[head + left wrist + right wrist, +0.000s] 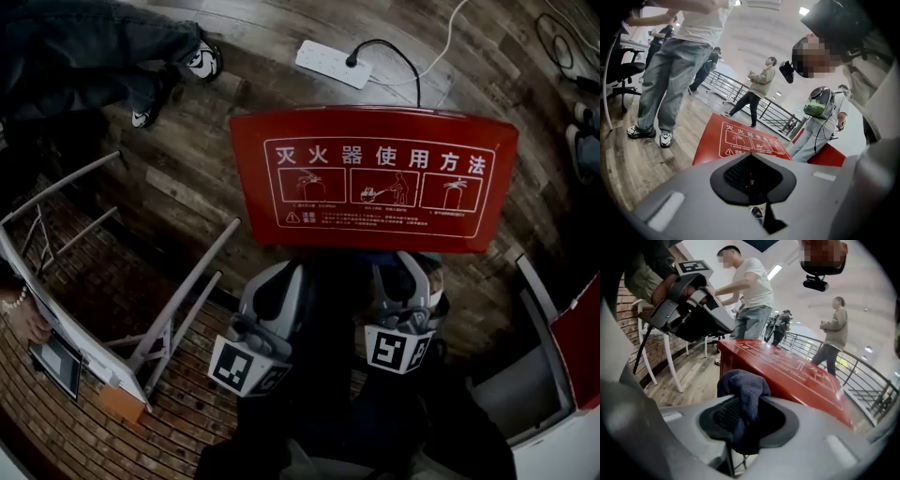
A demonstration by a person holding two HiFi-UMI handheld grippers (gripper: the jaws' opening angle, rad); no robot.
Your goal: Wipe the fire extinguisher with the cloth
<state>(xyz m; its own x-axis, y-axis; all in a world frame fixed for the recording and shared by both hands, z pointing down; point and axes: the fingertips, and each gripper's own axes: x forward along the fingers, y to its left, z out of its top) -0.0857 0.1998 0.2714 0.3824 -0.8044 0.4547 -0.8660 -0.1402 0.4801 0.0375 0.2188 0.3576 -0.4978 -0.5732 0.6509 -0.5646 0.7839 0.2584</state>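
Note:
The red fire extinguisher box [375, 141] stands on the wooden floor, its lid printed with white instruction pictures. No extinguisher itself is in view. Both grippers sit just in front of the box's near edge. My right gripper [743, 420] is shut on a dark blue cloth [743, 387] that bulges up out of the jaws, close to the box's red lid [801, 376]. In the head view this right gripper [405, 281] reaches under the lid's edge. My left gripper [752, 178] looks shut with nothing held, facing the lid [736, 140]. In the head view the left gripper [277, 286] is beside the right one.
A white metal chair frame [178, 309] stands left of the grippers. A white power strip [333, 64] with cables lies beyond the box. A person's legs and shoes [192, 61] are at the far left. Another red and white cabinet [572, 356] is at the right. Several people stand around.

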